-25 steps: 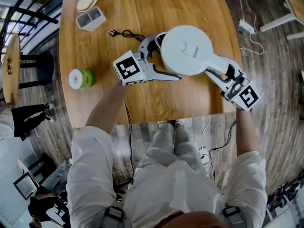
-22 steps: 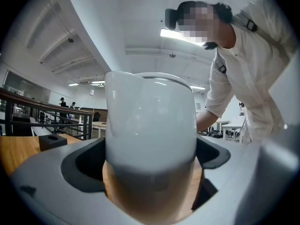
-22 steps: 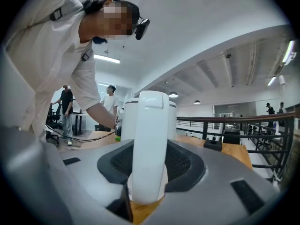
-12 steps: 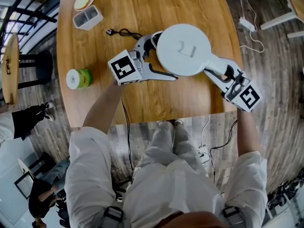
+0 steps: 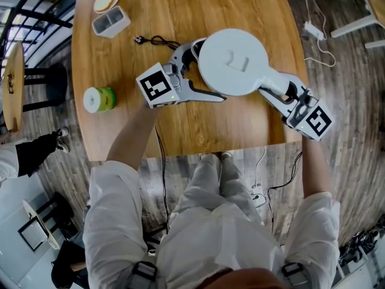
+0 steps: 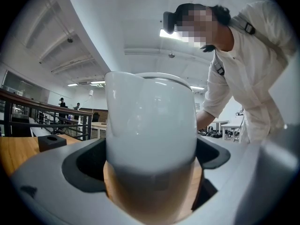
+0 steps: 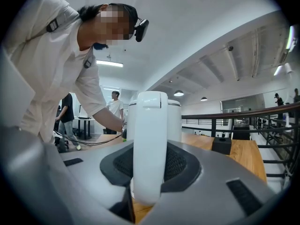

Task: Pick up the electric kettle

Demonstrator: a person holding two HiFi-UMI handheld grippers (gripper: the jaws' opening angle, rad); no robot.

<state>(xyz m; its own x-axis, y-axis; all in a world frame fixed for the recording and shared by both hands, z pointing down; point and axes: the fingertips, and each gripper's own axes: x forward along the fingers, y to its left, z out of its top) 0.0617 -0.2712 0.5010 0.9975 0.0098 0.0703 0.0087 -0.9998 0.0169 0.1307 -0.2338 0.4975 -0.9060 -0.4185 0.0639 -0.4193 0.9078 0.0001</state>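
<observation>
**A:** Where is the kettle?

**B:** The white kettle (image 5: 233,62) stands upright on the wooden surface (image 5: 180,11), in its right half. Its round lid faces up, and its handle (image 5: 272,83) points toward the near right edge.

**A:** And the left gripper?

**B:** The left gripper (image 5: 210,71) lies level at the kettle's left side. Its jaws are spread wide round the body, one on the far side and one on the near side. In the left gripper view the body fills the gap and meets both dark pads.

**A:** The right one?

**B:** The right gripper (image 5: 287,93) reaches in level from the near right corner. Its jaws have just been closing and stand narrow. The handle is upright between them, with the pads pressed to both its sides.

**A:** Anything else on the surface?

**B:** A green roll (image 5: 99,99) lies near the left edge. A black cord (image 5: 157,41) lies just beyond the left gripper. A small white box (image 5: 111,23) sits at the far left corner. The roll and the box are well apart from the kettle.
</observation>
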